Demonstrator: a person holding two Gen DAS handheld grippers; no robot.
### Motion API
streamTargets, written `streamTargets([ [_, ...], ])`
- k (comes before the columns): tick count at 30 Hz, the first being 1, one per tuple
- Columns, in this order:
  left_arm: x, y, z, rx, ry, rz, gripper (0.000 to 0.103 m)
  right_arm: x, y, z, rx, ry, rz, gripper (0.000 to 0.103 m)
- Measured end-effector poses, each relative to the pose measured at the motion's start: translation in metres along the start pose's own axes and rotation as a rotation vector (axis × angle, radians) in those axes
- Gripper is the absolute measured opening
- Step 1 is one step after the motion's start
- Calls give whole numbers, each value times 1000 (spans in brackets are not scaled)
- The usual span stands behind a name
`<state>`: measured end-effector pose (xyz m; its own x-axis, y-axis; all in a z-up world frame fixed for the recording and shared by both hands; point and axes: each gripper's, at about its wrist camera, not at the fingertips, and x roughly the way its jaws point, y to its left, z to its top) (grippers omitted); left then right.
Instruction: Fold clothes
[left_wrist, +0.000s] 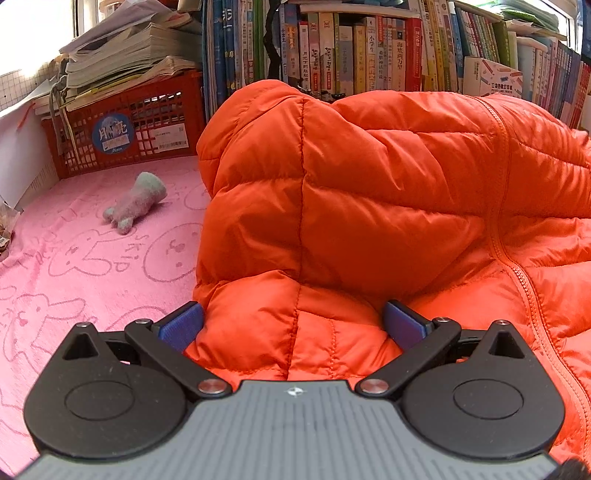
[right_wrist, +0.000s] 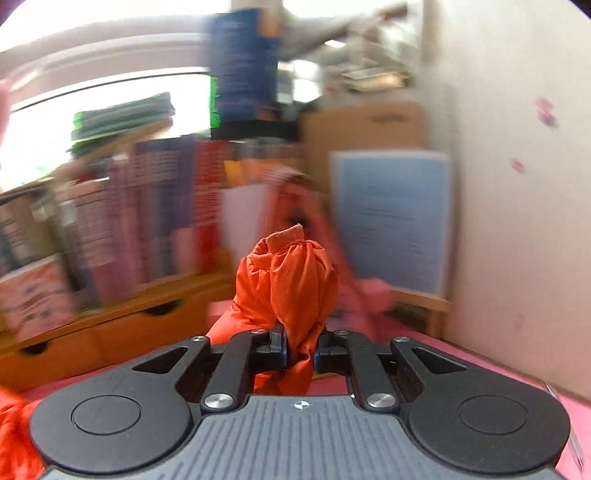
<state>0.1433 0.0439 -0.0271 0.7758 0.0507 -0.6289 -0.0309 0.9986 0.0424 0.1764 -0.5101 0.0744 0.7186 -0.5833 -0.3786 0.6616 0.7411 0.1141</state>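
Note:
An orange puffer jacket (left_wrist: 369, 192) lies heaped on the pink blanket (left_wrist: 74, 266), its zipper running down the right side. My left gripper (left_wrist: 293, 325) stands wide open, and a puffy edge of the jacket bulges between its blue pads (left_wrist: 183, 326). I cannot tell whether the pads press on it. In the blurred right wrist view, my right gripper (right_wrist: 301, 354) is shut on a bunched piece of the orange jacket (right_wrist: 291, 280), lifted off the blanket. A small cuff-like tab sticks up from the top of the bunch.
A small grey-green plush toy (left_wrist: 135, 203) lies on the blanket at the left. Behind it stands a red plastic crate (left_wrist: 125, 133) stacked with papers. A bookshelf (left_wrist: 369, 51) lines the back. A white wall (right_wrist: 517, 184) and wooden drawers (right_wrist: 110, 332) border the right side.

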Motion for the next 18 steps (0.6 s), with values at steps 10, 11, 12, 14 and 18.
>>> streamTargets([
  [10,0,0,0,-3,0,-2,103,-43,49,-26,-239,59,75,99],
  [11,0,1,0,-3,0,-3,103,-57,64,-26,-264,27,85,103],
  [12,0,1,0,-3,0,-3,103,-72,79,-26,-285,-3,110,103],
  [14,0,1,0,-3,0,-4,103,-103,109,-28,-309,-36,283,103],
  [18,0,1,0,-2,0,-4,103,-153,174,-49,-379,-91,544,103],
])
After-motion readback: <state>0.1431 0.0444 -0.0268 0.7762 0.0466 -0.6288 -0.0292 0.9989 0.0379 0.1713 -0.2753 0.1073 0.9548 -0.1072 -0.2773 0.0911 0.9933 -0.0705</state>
